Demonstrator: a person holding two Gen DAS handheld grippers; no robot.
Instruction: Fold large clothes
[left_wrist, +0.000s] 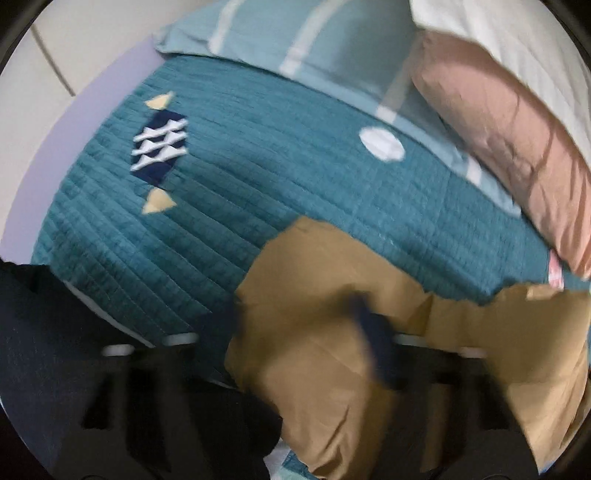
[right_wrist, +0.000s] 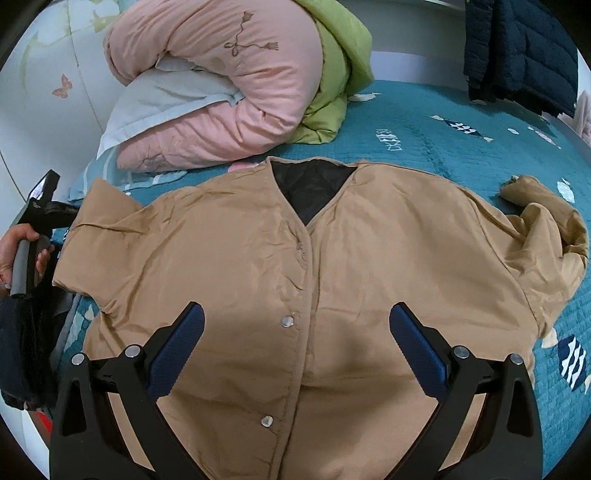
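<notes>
A tan padded jacket (right_wrist: 332, 280) with snap buttons and a black lining lies flat, front up, on the teal quilted bedspread (right_wrist: 443, 147). My right gripper (right_wrist: 297, 317) is open, its blue-padded fingers (right_wrist: 177, 350) spread wide just above the jacket's lower front, holding nothing. The jacket's left sleeve (left_wrist: 314, 332) fills the lower part of the blurred left wrist view. My left gripper (left_wrist: 295, 325) sits at that sleeve with fabric between its fingers; the blur hides whether it grips. The left gripper also shows in the right wrist view (right_wrist: 44, 206), held by a hand at the sleeve end.
A folded pink comforter (right_wrist: 221, 81) with a green one (right_wrist: 332, 74) and a pale pillow (right_wrist: 159, 99) lie behind the jacket's collar. A dark navy puffer jacket (right_wrist: 517, 51) hangs at the far right. The right sleeve (right_wrist: 546, 229) is bunched at the bed's right side.
</notes>
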